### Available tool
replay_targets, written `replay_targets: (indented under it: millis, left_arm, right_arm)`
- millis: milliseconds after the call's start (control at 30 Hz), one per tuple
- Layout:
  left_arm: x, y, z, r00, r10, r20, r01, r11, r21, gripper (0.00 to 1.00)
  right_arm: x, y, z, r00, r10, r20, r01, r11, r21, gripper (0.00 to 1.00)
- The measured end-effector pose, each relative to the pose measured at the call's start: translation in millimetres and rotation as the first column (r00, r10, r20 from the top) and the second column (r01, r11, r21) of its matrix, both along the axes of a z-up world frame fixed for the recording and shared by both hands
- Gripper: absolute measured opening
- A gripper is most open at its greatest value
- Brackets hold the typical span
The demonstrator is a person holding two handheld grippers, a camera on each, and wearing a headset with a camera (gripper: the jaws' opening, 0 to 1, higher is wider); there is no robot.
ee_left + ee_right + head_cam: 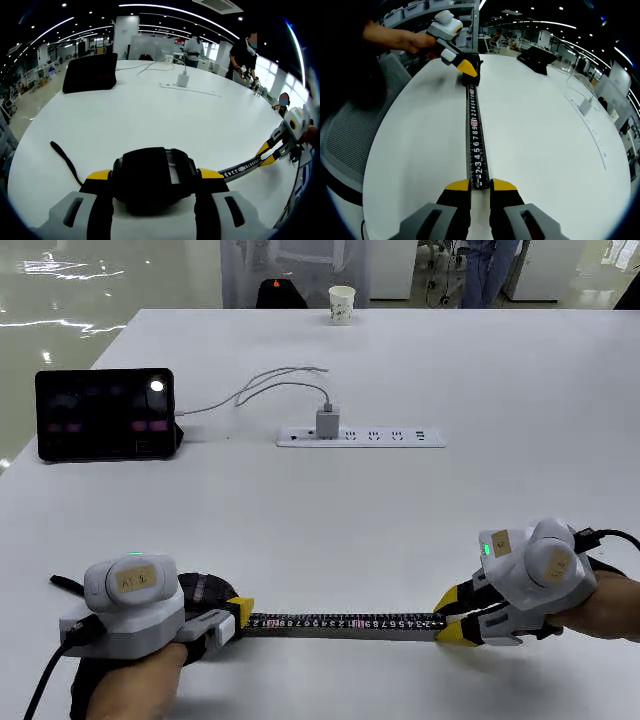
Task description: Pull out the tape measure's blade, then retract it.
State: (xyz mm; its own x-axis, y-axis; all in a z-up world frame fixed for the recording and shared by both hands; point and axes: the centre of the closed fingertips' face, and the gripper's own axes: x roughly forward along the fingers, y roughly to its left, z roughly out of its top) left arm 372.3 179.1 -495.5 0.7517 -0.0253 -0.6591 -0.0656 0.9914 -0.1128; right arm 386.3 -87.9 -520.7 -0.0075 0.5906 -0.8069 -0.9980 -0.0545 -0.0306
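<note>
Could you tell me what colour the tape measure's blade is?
A black blade with white numerals; right gripper view.

Bright, even overhead strip lights (165, 6) wash the white bench (400, 500), leaving only soft shadows. Glare streaks the glossy floor (60, 300); both gripper views bend strongly toward their edges.

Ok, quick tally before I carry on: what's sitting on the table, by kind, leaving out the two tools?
Tape measure: 1
Tablet: 1
Power strip: 1
Charger: 1
Paper cup: 1
Total: 5
</note>
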Motion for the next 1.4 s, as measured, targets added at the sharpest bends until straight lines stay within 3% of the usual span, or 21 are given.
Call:
replay_targets:
  millis: [733,1400]
  left_arm:
    - [0.3,1.0,-1.3,1.000,-0.007,-0.014,0.007,1.000,0.005,0.58]
    - [0.6,0.8,-0.5,1.000,-0.011,-0.016,0.011,1.000,-0.005,0.59]
  right_arm:
    - [-0.9,0.5,0.1,1.000,-0.001,-0.005,0.001,1.000,-0.002,0.10]
    - [-1.8,16.8,0.1,1.000,0.014,-0.007,-0.014,1.000,0.006,0.10]
